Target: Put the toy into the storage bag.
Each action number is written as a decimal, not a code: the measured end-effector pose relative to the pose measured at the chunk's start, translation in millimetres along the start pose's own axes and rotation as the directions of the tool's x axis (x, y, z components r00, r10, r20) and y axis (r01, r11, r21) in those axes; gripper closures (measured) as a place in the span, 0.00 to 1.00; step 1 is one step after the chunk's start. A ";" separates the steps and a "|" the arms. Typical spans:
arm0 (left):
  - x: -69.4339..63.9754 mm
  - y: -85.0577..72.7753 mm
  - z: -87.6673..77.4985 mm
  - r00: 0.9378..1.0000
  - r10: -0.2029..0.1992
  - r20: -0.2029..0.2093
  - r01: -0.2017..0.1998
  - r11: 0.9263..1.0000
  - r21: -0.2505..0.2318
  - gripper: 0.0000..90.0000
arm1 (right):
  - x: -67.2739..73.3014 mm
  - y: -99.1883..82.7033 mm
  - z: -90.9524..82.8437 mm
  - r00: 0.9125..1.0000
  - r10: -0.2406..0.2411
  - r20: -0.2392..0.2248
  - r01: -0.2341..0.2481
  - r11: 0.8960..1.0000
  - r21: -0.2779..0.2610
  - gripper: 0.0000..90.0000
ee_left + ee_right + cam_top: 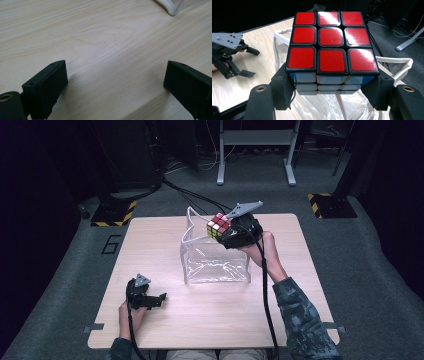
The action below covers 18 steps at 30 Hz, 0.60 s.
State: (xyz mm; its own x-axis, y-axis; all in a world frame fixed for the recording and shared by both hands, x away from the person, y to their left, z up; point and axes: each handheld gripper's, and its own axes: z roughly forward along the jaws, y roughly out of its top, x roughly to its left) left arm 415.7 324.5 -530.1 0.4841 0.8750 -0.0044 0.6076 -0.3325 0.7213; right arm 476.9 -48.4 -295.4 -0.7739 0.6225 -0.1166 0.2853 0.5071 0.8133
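A Rubik's cube [219, 225] is held in the air above the clear plastic bag [216, 262], with my right gripper [223, 231] shut on it. In the right gripper view the cube [332, 52] shows a red face on top and blue below, clamped between the black jaws. The bag [317, 105] has a white fabric rim and stands open below the cube. My left gripper [154, 300] rests on the table at the front left, open, with nothing between its fingers [47, 85]. The left gripper [243, 62] also appears far left in the right gripper view.
The light wooden table [165, 330] has free room at the front and left of the bag. A corner of the bag [172, 7] reaches into the left gripper view. Beyond the table lie dark floor, cables and a white stand [255, 150].
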 end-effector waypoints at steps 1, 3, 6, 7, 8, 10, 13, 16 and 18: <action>0.0 0.0 0.0 1.000 0.000 -0.001 0.000 1.000 0.000 0.05 | 0.0 0.7 1.1 1.000 0.009 -0.002 -0.009 1.000 0.005 0.37; 0.0 0.0 0.0 1.000 0.000 0.000 0.000 1.000 0.000 0.05 | -0.8 2.2 4.1 1.000 0.005 -0.004 -0.005 1.000 0.008 0.37; 0.1 0.0 -0.2 1.000 0.003 -0.003 -0.003 1.000 0.001 0.05 | -1.8 5.1 8.9 1.000 -0.002 -0.007 0.002 1.000 0.012 0.37; 0.0 0.0 0.0 1.000 0.001 0.001 -0.001 1.000 0.000 0.05 | -2.1 6.5 11.0 1.000 0.000 -0.010 0.001 1.000 0.014 0.37; 0.0 0.0 0.0 1.000 0.001 0.001 -0.001 1.000 0.000 0.05 | -1.9 7.5 12.6 1.000 0.007 -0.009 -0.007 1.000 0.014 0.37; 0.1 0.0 0.0 1.000 0.002 0.001 -0.002 1.000 0.000 0.05 | -2.7 9.3 15.4 1.000 0.006 -0.012 -0.006 1.000 0.017 0.37; -0.1 0.0 0.0 1.000 0.000 0.002 0.000 1.000 0.000 0.05 | -3.7 11.8 20.4 1.000 0.008 -0.015 -0.008 1.000 0.021 0.37; -0.1 -0.1 0.0 1.000 0.000 0.001 0.000 1.000 0.000 0.05 | -4.8 14.1 24.6 1.000 0.015 -0.016 -0.014 1.000 0.025 0.37; -0.2 -0.1 0.0 1.000 0.000 0.001 0.000 1.000 0.000 0.05 | -5.8 15.8 27.3 1.000 0.012 -0.017 -0.012 1.000 0.028 0.37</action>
State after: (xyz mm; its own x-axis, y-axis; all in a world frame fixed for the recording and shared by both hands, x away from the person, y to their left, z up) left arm 415.5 324.4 -530.1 0.4852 0.8744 -0.0052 0.6073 -0.3327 0.7215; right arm 501.3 -27.7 -297.4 -0.7801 0.6182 -0.0965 0.3100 0.5159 0.7986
